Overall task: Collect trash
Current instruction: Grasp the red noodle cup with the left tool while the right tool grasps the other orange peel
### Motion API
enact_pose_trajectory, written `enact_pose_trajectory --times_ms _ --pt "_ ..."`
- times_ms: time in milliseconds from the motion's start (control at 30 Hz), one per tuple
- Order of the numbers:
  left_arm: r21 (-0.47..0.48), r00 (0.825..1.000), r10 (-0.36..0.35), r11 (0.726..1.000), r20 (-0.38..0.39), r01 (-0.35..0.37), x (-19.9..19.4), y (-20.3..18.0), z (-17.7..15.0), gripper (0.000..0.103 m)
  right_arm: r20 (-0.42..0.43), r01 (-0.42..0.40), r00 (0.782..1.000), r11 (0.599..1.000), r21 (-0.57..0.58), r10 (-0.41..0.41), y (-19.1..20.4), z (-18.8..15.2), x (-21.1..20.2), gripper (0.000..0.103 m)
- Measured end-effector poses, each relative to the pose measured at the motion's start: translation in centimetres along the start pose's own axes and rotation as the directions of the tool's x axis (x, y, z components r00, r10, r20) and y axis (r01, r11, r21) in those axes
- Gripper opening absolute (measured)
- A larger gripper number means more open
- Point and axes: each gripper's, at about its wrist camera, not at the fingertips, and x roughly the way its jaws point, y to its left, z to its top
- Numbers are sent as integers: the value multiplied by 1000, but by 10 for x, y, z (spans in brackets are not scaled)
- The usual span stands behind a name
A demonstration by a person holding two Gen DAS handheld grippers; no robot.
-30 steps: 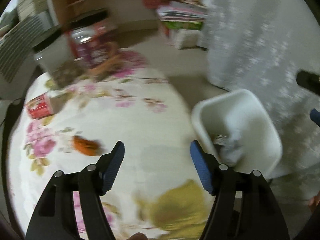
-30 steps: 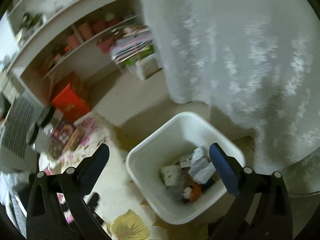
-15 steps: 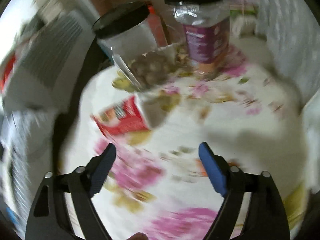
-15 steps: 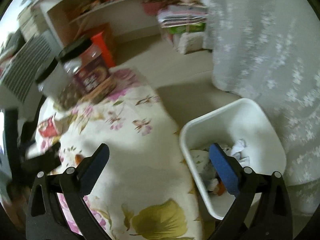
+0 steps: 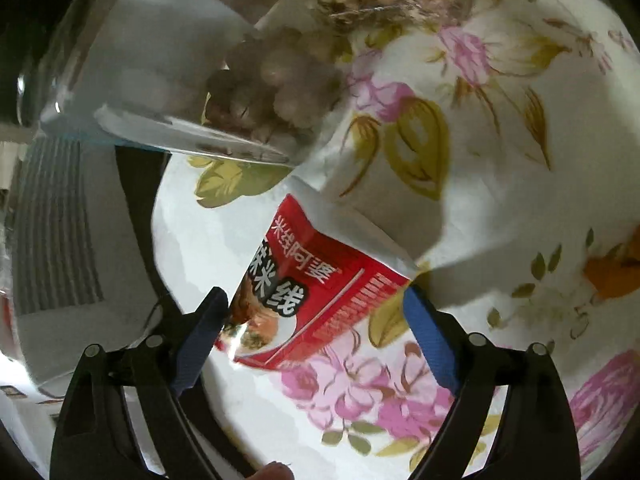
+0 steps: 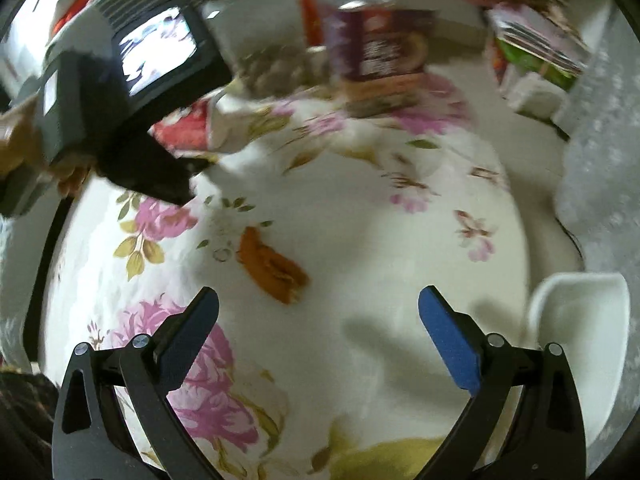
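A red printed food packet (image 5: 308, 284) lies flat on the floral tablecloth (image 5: 500, 168). My left gripper (image 5: 316, 300) hangs just above the packet, its jaws opening. The packet sits between the blue pads (image 5: 428, 340), which do not press on it. An orange scrap (image 6: 272, 266) lies near the middle of the table, also visible as the orange scrap (image 5: 612, 272) at the right edge of the left wrist view. My right gripper (image 6: 318, 304) is open and bare just short of that scrap. The white bin (image 6: 580, 320) stands off the table's right side.
A clear jar of nuts (image 5: 260, 80) stands close behind the red packet, with a purple-labelled jar (image 6: 380, 48) beside it. The left gripper's housing with its lit screen (image 6: 160, 52) fills the upper left of the right wrist view. A lace curtain (image 6: 600, 140) hangs at the right.
Both grippers swung from the bin side to over the table and came lower. The left one now straddles the red packet with wider jaws; the right one now faces the orange scrap.
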Motion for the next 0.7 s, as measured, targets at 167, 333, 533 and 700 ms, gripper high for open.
enact_pose_trajectory --times_ms 167,333,533,700 --pt "-203 990 -121 970 78 135 4 30 -18 61 -7 -22 1000 999 -26 22 14 6 24 94" --pt "-407 980 -136 895 142 183 3 39 -57 38 -20 4 1000 1000 -3 -4 20 9 47 66" --pt "-532 986 -115 831 122 163 -1 34 -106 37 6 34 999 999 -26 -34 32 5 52 47" --pt "-662 981 -154 724 120 195 -7 31 -151 38 9 78 997 993 -84 -78 54 -9 46 24"
